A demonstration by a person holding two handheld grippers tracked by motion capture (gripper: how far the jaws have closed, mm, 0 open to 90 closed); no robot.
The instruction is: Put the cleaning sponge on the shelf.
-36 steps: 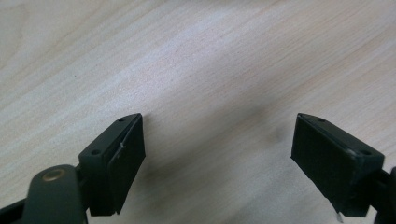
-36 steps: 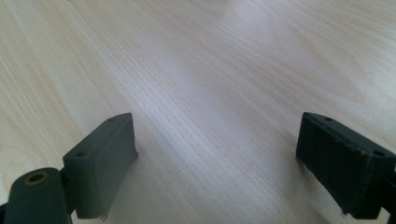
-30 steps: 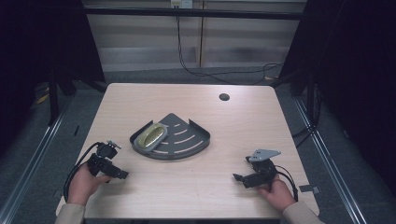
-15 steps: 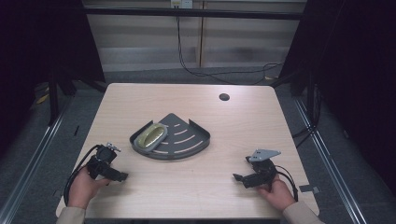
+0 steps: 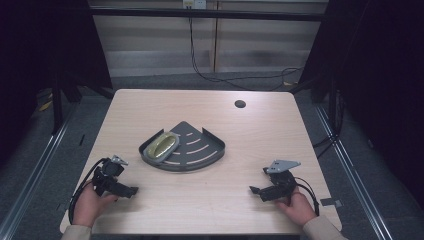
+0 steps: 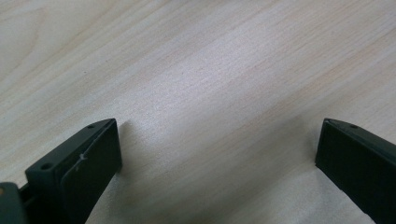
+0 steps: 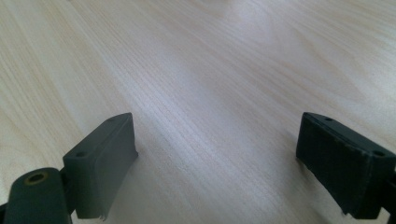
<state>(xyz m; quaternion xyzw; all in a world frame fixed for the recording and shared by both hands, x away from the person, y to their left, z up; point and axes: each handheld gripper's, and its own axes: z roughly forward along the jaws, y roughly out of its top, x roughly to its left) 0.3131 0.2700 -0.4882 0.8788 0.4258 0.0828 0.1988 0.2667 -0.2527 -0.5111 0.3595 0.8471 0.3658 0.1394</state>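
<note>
Left gripper [image 5: 131, 190] drew nearer the person — jaws apart.

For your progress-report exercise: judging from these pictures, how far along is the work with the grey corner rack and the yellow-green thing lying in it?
Done: the yellow-green object lies in the grey corner rack at mid-table. In hand: nothing; the left gripper and right gripper rest low near the table's front edge, jaws wide apart over bare wood in both gripper views. Left: any handling of the rack or the object, since neither gripper touches them.

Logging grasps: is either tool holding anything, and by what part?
Nothing is held. The left tool and right tool are open over the bare table.
</note>
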